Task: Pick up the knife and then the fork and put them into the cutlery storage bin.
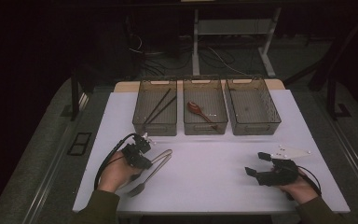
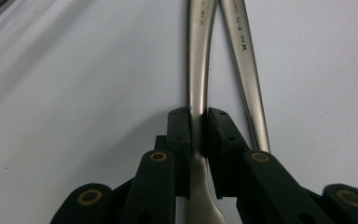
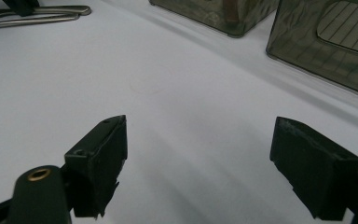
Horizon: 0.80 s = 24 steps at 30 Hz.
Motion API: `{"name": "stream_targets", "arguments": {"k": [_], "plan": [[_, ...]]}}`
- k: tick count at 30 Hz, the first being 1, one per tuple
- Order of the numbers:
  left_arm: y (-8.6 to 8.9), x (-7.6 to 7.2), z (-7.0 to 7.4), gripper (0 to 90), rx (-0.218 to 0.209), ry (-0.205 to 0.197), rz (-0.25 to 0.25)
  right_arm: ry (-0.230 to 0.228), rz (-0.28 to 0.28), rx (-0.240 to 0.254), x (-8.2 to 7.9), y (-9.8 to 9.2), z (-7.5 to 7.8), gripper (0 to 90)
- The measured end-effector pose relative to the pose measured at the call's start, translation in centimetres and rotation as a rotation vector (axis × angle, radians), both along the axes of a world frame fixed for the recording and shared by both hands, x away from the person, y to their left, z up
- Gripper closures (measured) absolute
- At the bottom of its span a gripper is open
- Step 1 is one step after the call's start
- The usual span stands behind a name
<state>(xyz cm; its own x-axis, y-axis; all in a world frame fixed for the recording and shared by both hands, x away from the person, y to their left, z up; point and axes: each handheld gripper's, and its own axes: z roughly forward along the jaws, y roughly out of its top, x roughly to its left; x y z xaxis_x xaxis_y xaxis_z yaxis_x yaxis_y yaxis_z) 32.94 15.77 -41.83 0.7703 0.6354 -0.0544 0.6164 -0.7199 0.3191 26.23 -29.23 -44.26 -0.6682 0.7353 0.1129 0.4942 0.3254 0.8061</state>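
At the lower left of the high view, the left gripper (image 1: 142, 156) has its jaws closed on one of two steel utensil handles. The fork (image 1: 145, 179) lies on the white table (image 1: 205, 172), tines toward the bottom edge, its long axis running up and to the right. A second steel piece beside it meets its far end in a rounded tip, so the pair may be tongs (image 1: 161, 156); I cannot tell, nor how far they stand open.

In the left gripper view the clamped handle (image 2: 199, 70) runs straight up the frame, with the other handle (image 2: 249, 84) just to its right, the two converging at the top edge.

At the lower right, the right gripper (image 1: 256, 164) is spread wide and empty.

Farther back stand three mesh bins: the left bin (image 1: 154, 126) holds dark chopsticks (image 1: 161, 105), the middle bin (image 1: 205, 127) a wooden spoon (image 1: 199, 111), and the right bin (image 1: 256, 127) has contents too dim to make out.
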Motion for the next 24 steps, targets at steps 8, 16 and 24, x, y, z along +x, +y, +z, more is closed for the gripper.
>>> {"name": "stream_targets", "arguments": {"k": [8, 16, 24], "plan": [[0.4, -0.1, 0.0, 79.2, -0.035, -0.032, -0.008, -0.001, 0.001, 0.004, 0.0, 0.0, 0.1, 19.1], [0.5, -0.2, 1.1, 79.2, -0.083, -0.099, -0.004, 0.0, 0.003, 0.01, 0.0, -0.1, 0.2, 19.1], [0.7, -0.6, 2.3, 79.2, -0.151, -0.159, -0.03, 0.011, 0.016, 0.013, -0.1, 0.0, 0.6, 19.0]]}}
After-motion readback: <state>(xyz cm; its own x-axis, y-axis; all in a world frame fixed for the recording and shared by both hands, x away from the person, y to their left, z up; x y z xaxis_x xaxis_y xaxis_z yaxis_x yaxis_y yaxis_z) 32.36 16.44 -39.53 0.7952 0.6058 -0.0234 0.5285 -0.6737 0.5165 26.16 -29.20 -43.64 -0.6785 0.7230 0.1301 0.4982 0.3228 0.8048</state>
